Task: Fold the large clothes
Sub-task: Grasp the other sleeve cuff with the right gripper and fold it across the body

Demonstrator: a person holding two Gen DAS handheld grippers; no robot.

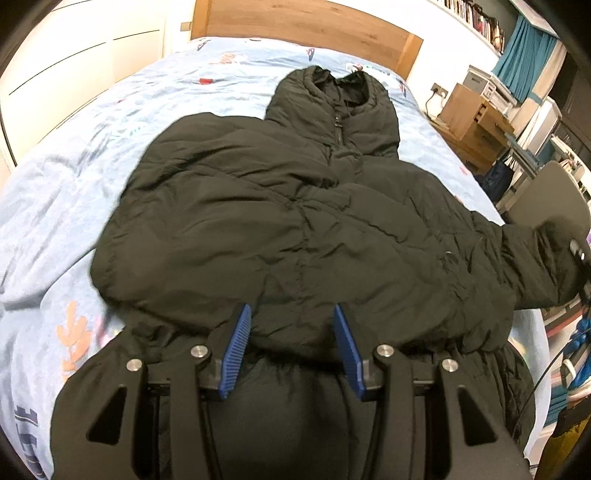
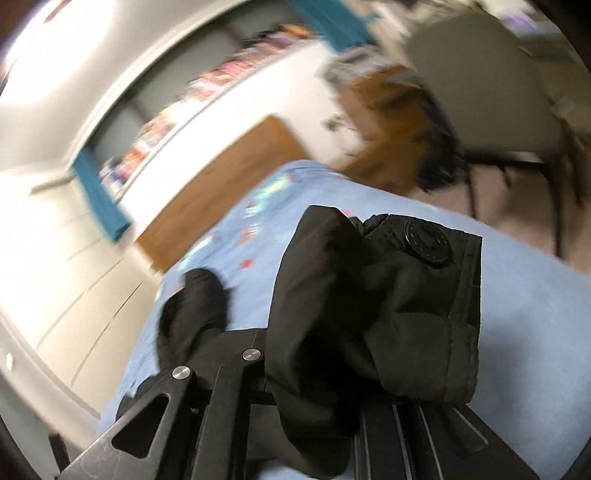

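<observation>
A black puffer jacket (image 1: 295, 221) lies front up on the bed (image 1: 110, 147), collar towards the headboard. My left gripper (image 1: 293, 332) is at its lower hem, and a thick fold of the hem fills the gap between the blue pads (image 1: 240, 332). The right sleeve (image 1: 517, 258) stretches out to the right edge, where my right gripper (image 1: 580, 258) holds its end. In the right wrist view that gripper (image 2: 332, 369) is shut on the sleeve cuff (image 2: 388, 295), which has a round snap button (image 2: 428, 240) and hides the fingertips.
A wooden headboard (image 1: 306, 22) stands at the far end of the bed. To the right are a wooden drawer unit (image 1: 472, 125), a grey chair (image 1: 546, 195), shelves and clutter. White wardrobe doors (image 1: 55, 74) are on the left. The right wrist view is blurred.
</observation>
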